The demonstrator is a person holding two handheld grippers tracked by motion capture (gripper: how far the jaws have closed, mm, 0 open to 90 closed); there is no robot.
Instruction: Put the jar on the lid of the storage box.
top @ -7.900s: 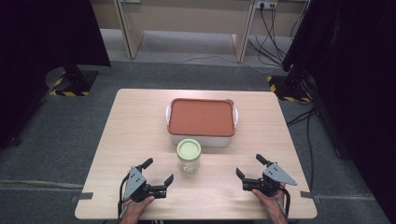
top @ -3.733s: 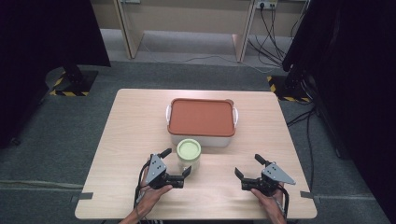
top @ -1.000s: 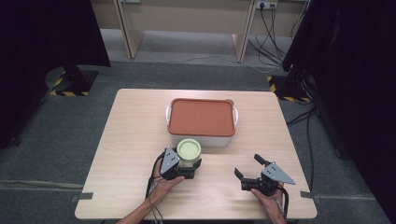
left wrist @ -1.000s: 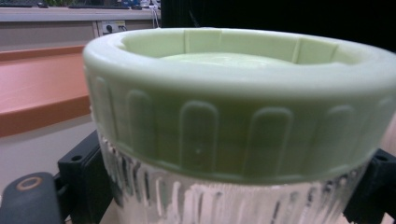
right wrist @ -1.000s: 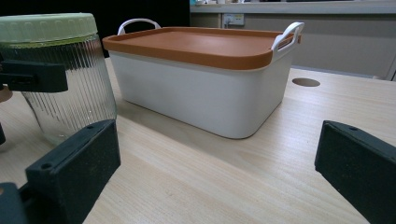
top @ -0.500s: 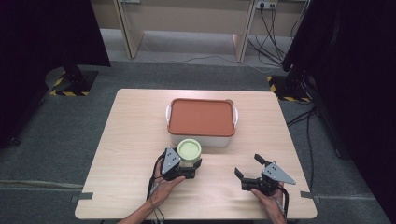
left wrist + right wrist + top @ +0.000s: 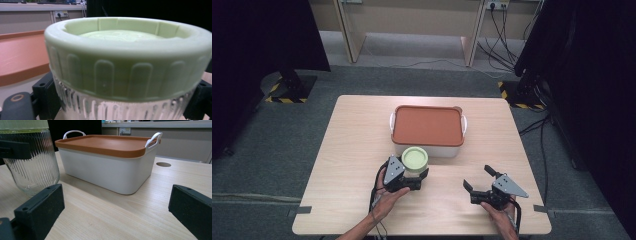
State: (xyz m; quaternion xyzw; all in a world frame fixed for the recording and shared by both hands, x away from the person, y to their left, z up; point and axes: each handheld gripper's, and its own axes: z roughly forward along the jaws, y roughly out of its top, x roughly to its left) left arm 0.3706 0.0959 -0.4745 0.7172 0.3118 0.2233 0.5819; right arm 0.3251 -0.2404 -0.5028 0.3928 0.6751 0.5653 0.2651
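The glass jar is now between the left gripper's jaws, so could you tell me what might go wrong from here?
The left gripper clamps ribbed glass below the green lid; the jar might slip or tip. The white box stands close behind, so pushing forward could bump it.

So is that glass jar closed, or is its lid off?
Closed. The pale green lid sits level on the ribbed glass jar, which stands upright on the table between the left gripper's jaws.

A pale green ribbed lid [image 7: 127, 57] tops a clear, vertically fluted glass jar [image 7: 32, 162]. The white storage box [image 7: 105, 172] wears a terracotta-orange lid [image 7: 428, 125]. The table [image 7: 357, 130] is light wood-grain.
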